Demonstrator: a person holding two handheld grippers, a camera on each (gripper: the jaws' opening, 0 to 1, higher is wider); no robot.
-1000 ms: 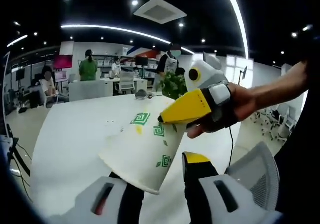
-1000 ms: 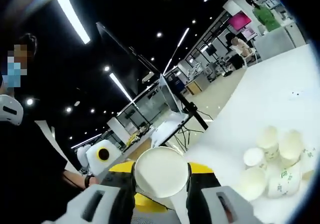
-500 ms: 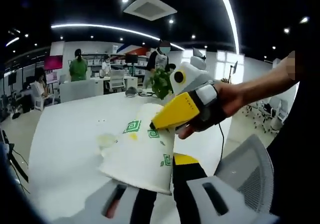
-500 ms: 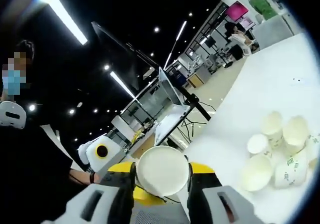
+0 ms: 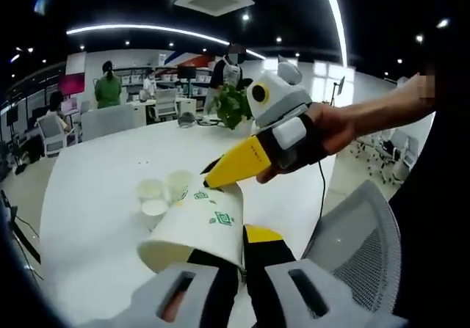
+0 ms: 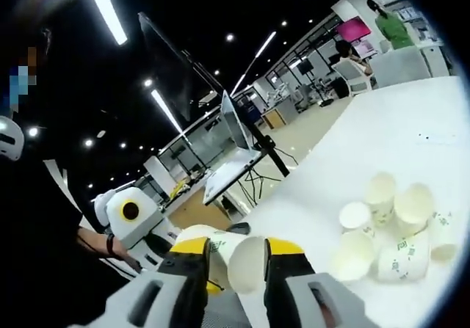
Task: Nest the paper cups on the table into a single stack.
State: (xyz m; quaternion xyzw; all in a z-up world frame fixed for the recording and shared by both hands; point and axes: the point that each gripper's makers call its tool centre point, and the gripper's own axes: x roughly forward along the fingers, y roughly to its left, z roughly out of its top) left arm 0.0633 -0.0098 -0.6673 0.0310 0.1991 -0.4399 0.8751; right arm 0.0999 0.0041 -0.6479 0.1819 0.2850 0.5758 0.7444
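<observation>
Clamping one white green-printed paper cup (image 5: 197, 225), left gripper (image 5: 233, 258); right gripper (image 6: 236, 258) clamped on another white paper cup (image 6: 245, 263); loose white cups (image 6: 389, 229) grouped on white table (image 6: 352, 159).

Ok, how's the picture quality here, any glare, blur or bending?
Left gripper view: fisheye bends the ceiling light strip into an arc; the held paper cup is sharp. Right gripper view: ceiling lights glare, edges darken, and the loose cups on the table look slightly soft.
</observation>
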